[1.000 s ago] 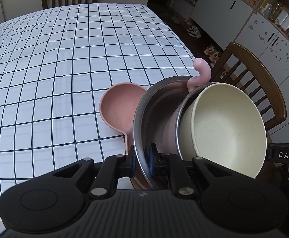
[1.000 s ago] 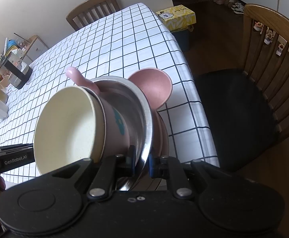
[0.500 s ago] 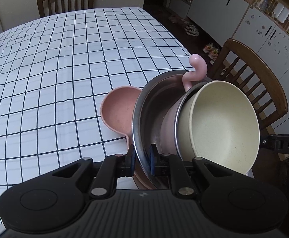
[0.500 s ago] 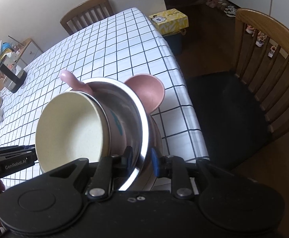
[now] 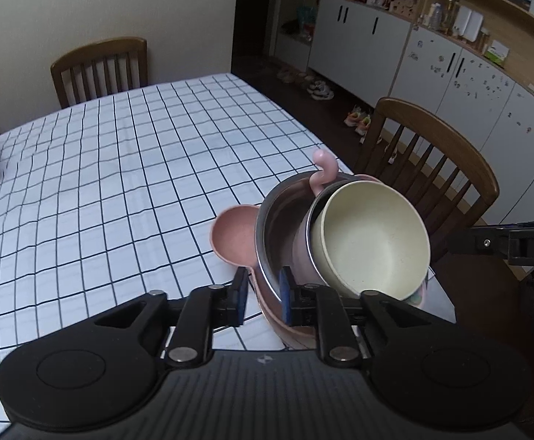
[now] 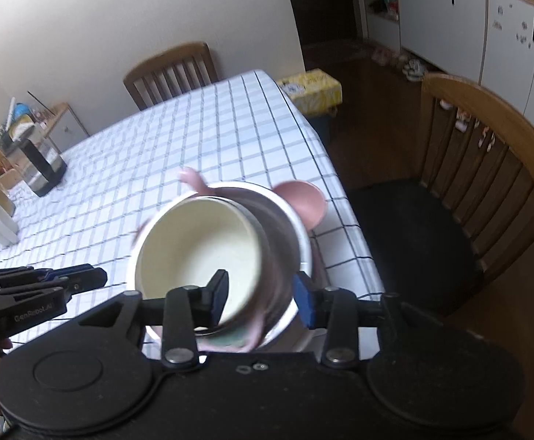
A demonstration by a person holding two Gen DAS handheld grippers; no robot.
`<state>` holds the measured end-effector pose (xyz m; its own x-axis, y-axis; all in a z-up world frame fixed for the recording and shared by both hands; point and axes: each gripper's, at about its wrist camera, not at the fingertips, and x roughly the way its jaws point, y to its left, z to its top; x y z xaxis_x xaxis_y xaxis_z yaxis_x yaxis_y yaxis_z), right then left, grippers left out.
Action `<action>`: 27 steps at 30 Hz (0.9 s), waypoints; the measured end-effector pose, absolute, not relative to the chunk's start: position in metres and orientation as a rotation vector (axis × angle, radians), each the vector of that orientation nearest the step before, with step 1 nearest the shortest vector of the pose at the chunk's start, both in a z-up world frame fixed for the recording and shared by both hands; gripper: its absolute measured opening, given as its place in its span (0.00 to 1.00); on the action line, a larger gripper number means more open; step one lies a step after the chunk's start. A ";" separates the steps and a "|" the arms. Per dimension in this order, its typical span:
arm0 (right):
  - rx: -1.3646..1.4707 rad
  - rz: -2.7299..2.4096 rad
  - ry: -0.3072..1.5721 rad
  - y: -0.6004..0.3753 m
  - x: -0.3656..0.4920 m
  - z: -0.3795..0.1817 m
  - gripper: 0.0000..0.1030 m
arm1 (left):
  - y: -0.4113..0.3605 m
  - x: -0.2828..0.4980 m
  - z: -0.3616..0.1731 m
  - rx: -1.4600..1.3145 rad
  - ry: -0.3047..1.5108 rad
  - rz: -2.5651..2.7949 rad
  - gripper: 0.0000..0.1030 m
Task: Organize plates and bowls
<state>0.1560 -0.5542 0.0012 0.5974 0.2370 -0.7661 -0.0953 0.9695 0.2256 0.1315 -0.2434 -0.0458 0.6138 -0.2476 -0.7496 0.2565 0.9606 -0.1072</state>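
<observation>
Down at the near corner of the checked table [image 5: 120, 190] sits my stack: a pink dish [image 5: 230, 236] with round ears at the bottom, a steel bowl [image 5: 270, 227] in it, a pink cup [image 5: 300, 245] tipped inside that, and a cream bowl [image 5: 369, 234] leaning in the cup, mouth turned toward my right side. My left gripper [image 5: 262, 295] has just been opening; its jaws now stand apart, the steel rim passing between the pads with a gap on the outer one, so I judge it no longer pinching. My right gripper [image 6: 261, 293] has been spreading too, and its jaws now straddle the cream bowl [image 6: 201, 245] and steel rim [image 6: 296, 234] without pressing on either that I can see, though that view is blurred. Both hands sit just off the stack, one on either side, the right gripper's tips [image 5: 461, 242] showing beside the cream bowl. The stack's tilt runs from the far left up toward me and right, so whichever hand goes back in, the right is better placed for the cream bowl's open mouth. Watch that table edge: the dish lies close to it, with a wooden chair [image 5: 432, 154] just past the corner. Plenty of bare cloth lies open far and left for spreading things out.
</observation>
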 end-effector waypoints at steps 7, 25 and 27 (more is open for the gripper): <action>0.125 0.198 0.817 -0.520 0.118 0.021 0.53 | -0.216 0.097 -0.026 0.013 0.787 -0.313 0.59; 0.118 0.176 0.604 -0.464 0.043 0.048 0.99 | -0.170 0.040 -0.004 -0.034 0.712 -0.374 1.00; 0.126 0.169 0.596 -0.463 0.038 0.048 1.00 | -0.168 0.035 -0.004 -0.035 0.719 -0.381 1.00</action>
<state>0.0375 -0.4629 0.0482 0.8142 0.1948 -0.5469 -0.1219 0.9784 0.1670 0.0348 -0.1683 -0.0039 0.6869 -0.3526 -0.6355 0.3286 0.9306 -0.1611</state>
